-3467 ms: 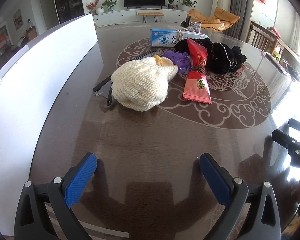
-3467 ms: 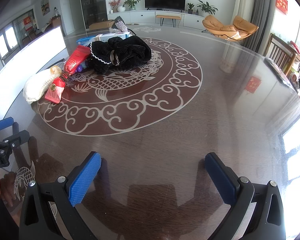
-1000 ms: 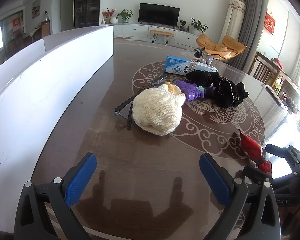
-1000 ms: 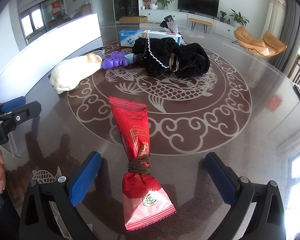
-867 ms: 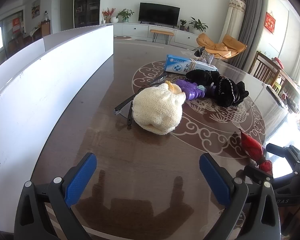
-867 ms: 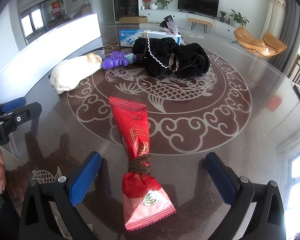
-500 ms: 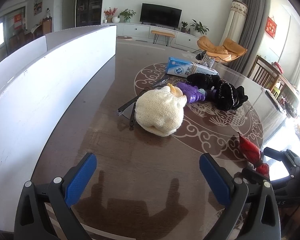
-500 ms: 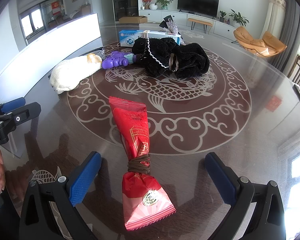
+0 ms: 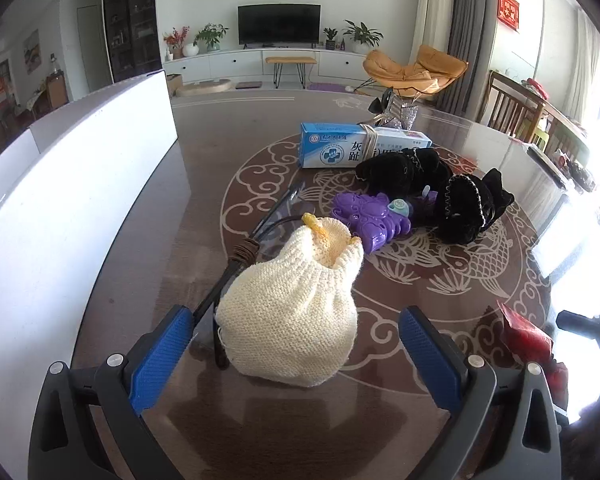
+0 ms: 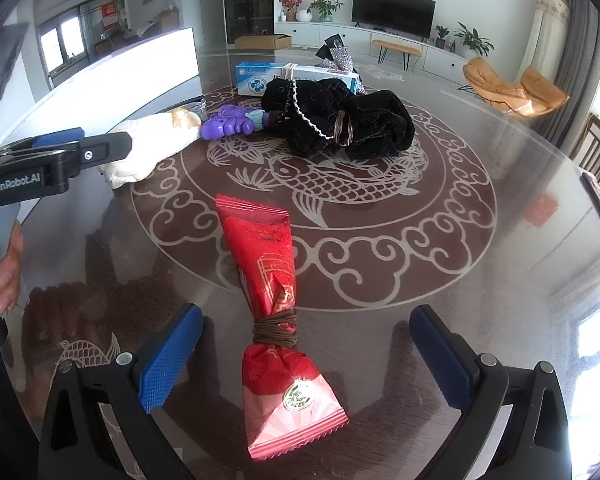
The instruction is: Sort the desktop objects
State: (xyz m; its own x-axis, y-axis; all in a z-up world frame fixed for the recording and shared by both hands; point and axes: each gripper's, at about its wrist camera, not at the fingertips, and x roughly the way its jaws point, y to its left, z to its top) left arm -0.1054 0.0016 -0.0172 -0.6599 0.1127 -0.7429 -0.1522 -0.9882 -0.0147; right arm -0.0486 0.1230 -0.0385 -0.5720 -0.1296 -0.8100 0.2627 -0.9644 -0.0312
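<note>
**Glossy carp-patterned table, both grippers spread wide**

A polished dark round table (image 10: 500,280) inlaid with a pale carp-and-cloud medallion is seen in a living room with a television (image 9: 279,24) and an orange lounge chair (image 9: 416,68). "GenRobot.AI" is printed on the left gripper (image 9: 296,356), whose jaws are spread wide around the near end of a cream knitted pouch (image 9: 292,316). The right gripper (image 10: 306,356) is likewise held wide open, with a red crinkled foil packet (image 10: 276,320), bound by brown cord, lying between its fingers. Farther back a purple plastic toy (image 9: 370,220), black velvet cloth (image 10: 340,124) and a blue-and-white box (image 9: 340,150) with Chinese characters are clustered together
</note>
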